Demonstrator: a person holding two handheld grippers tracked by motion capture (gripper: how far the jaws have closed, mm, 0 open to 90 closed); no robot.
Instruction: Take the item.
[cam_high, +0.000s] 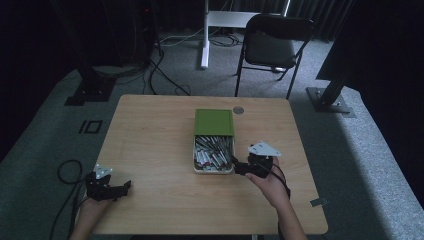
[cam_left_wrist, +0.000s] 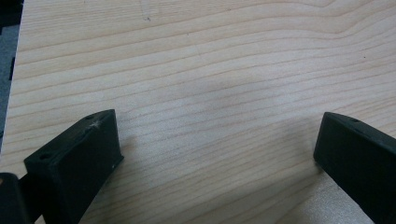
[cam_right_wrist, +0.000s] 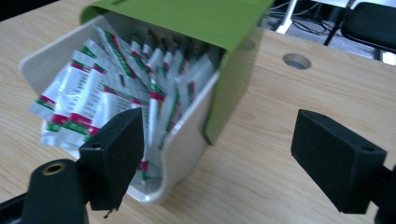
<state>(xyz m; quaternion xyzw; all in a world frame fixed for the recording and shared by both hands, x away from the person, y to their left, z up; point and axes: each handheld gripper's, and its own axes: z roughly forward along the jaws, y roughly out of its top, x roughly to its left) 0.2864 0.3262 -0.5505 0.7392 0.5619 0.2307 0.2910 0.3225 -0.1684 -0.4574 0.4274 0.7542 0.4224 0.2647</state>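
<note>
Right gripper (cam_right_wrist: 219, 154): jaws standing wide apart and holding nothing; one jaw is sitting in front of the near corner of the box, the other is hanging over bare wood.
Right gripper, high view (cam_high: 248, 166): lying just beside the box's near right corner, carried by the person's right hand (cam_high: 270, 186).
White rectangular plastic box (cam_right_wrist: 184, 149): resting on the table's middle, nearer the right edge than the left; its long side is running from the near edge toward the far edge.
Green sliding lid (cam_right_wrist: 196, 18): covering the far half of the box and leaving the near half open.
White sachets with green and red bands (cam_right_wrist: 88, 100): filling the open half, lying loosely and overlapping.
Left gripper (cam_left_wrist: 217, 154): jaws standing wide apart over bare wood, gripping nothing.
Left gripper, high view (cam_high: 107, 186): resting at the near left corner of the table, well apart from the box.
Light wooden table (cam_high: 150, 140): carrying a round cable hole (cam_high: 238, 110) near its far edge, just beyond the lid.
</note>
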